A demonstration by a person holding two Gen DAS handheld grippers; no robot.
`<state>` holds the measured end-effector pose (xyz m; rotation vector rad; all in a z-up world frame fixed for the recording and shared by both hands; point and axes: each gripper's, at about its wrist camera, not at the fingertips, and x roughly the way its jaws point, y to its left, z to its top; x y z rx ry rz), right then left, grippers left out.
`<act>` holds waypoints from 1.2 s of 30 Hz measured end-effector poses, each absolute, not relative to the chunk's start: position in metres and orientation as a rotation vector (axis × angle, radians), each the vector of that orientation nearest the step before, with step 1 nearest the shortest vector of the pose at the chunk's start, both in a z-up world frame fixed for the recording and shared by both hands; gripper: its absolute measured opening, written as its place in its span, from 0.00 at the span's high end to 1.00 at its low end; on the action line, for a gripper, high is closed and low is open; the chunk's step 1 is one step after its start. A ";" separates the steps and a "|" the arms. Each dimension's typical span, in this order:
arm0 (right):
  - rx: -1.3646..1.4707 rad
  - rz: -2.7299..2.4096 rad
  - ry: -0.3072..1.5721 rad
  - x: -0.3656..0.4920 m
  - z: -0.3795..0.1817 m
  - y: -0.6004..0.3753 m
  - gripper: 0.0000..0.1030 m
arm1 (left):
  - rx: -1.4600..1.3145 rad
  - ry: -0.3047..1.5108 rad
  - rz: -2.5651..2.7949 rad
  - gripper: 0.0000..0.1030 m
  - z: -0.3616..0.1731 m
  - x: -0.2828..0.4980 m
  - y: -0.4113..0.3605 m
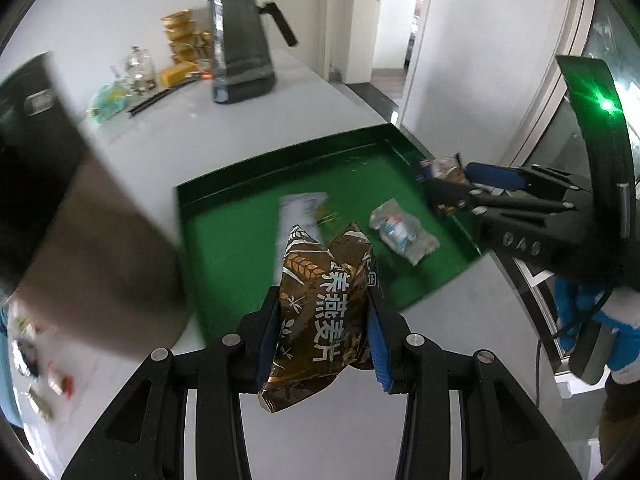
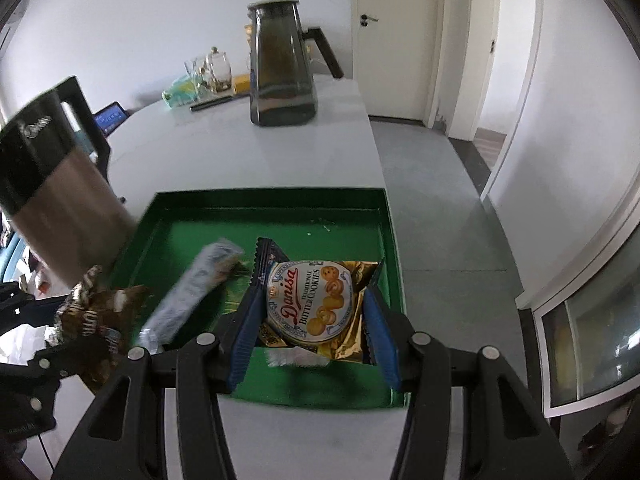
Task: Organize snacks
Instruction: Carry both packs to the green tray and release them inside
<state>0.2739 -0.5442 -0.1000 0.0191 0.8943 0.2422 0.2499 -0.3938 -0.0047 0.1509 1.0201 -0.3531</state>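
Left wrist view: left gripper (image 1: 326, 332) has its 2 blue-padded fingers (image 1: 378, 354) pinching a brown crinkled foil oat-flake packet with white Chinese print (image 1: 320, 308), held upright above the near edge of the shallow green rectangular tray (image 1: 224, 240). Tray sits on the white countertop (image 1: 304, 96). Lying flat in the tray: a pale blue-white long wrapper (image 1: 296, 216), blurred, and a clear crumpled plastic sachet (image 1: 402, 230), well apart from each other. Right gripper (image 1: 448, 184) shows at the tray's right rim, clamped on a small packet, detail blurred.

Right wrist view: right gripper (image 2: 312, 320) pinches a gold-and-blue Danisa butter cookies packet (image 2: 316, 304) between its blue pads (image 2: 380, 340), over the tray's near right part. Long wrapper (image 2: 192, 288) lies diagonal just left of it. Left gripper (image 2: 80, 320) with the brown packet (image 2: 100, 308) shows at the tray's near left corner, motion-blurred.

Steel-and-black electric kettle (image 2: 60, 192) stands just beside the tray's left edge. Dark smoked-glass pitcher with black handle (image 2: 284, 68) stands further back on the counter. Near it: glass jars (image 2: 216, 66), stacked gold boxes (image 1: 184, 36), black chopsticks (image 1: 160, 98).
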 end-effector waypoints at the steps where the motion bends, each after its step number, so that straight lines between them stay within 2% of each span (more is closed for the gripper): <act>1: 0.017 0.254 0.901 0.280 -0.106 -0.546 0.75 | 0.160 1.028 -0.354 0.66 -0.009 0.255 -0.404; 12: 0.011 0.306 0.942 0.312 -0.143 -0.543 0.72 | 0.210 1.093 -0.325 0.66 -0.046 0.292 -0.436; 25: 0.035 0.292 0.961 0.317 -0.147 -0.545 0.47 | 0.222 1.073 -0.333 0.64 -0.048 0.292 -0.438; 36: 0.023 0.274 0.957 0.314 -0.138 -0.543 0.37 | 0.204 1.036 -0.317 0.54 -0.033 0.285 -0.430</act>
